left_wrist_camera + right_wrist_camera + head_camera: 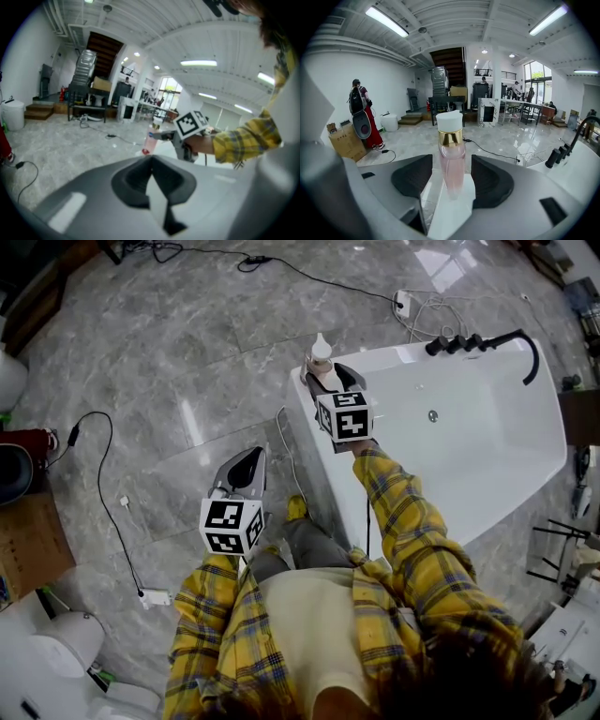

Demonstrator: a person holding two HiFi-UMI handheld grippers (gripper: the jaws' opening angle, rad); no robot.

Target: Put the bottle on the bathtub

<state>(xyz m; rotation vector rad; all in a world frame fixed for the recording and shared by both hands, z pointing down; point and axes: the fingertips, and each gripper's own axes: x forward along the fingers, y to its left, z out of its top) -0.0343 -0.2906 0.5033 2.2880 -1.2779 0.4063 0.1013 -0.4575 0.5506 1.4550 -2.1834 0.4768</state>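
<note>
On the near corner rim of the white bathtub the bottle stands straight up, white cap on top. It sits right between the fingers of the right gripper, which is the close one. Those fingers are apart, with a little gap on each side of the bottle, so they are not squeezing it. I think the bottle is already down, so the next move is to pull straight back without tipping it. Well away over the floor, the left gripper has its fingers together and holds nothing. A black tap sits at the far end, out of the way.
</note>
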